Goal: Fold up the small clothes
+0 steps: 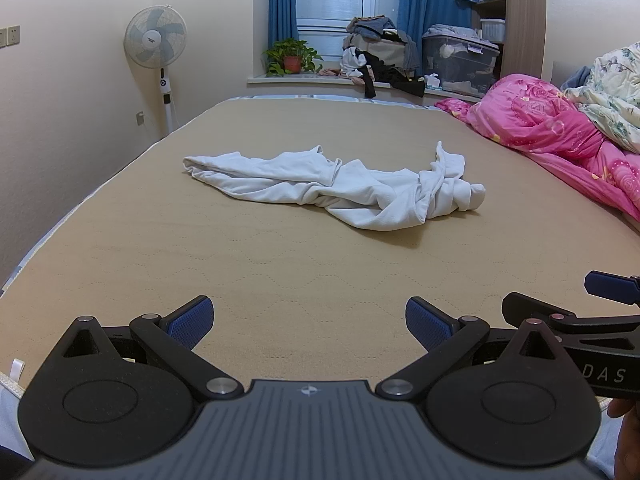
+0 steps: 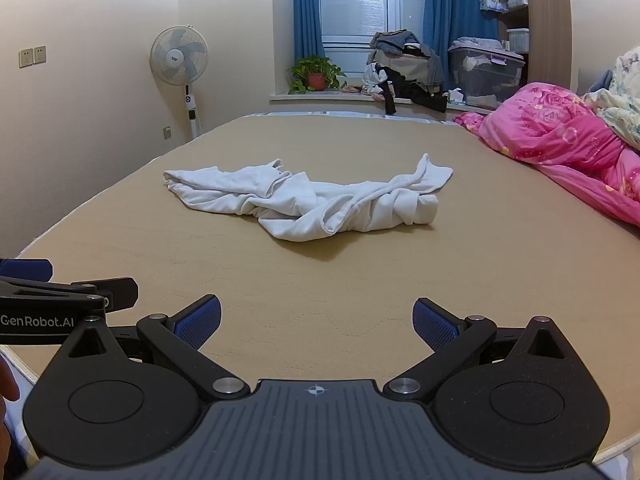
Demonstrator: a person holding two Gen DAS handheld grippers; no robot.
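White and crumpled, the small cotton garment [image 1: 332,186] lies mid-frame on my tan quilted mattress [image 1: 280,264]. My left gripper [image 1: 308,326] and right gripper [image 2: 316,322] sit at bottom centre, both spread wide, gripping nothing, well short of it.

Left gripper [image 1: 308,324] spread wide over bed [image 1: 280,272], crumpled white garment [image 1: 336,186] ahead.

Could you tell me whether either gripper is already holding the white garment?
No, the white garment lies crumpled on the bed, well ahead of the open left gripper and right gripper.
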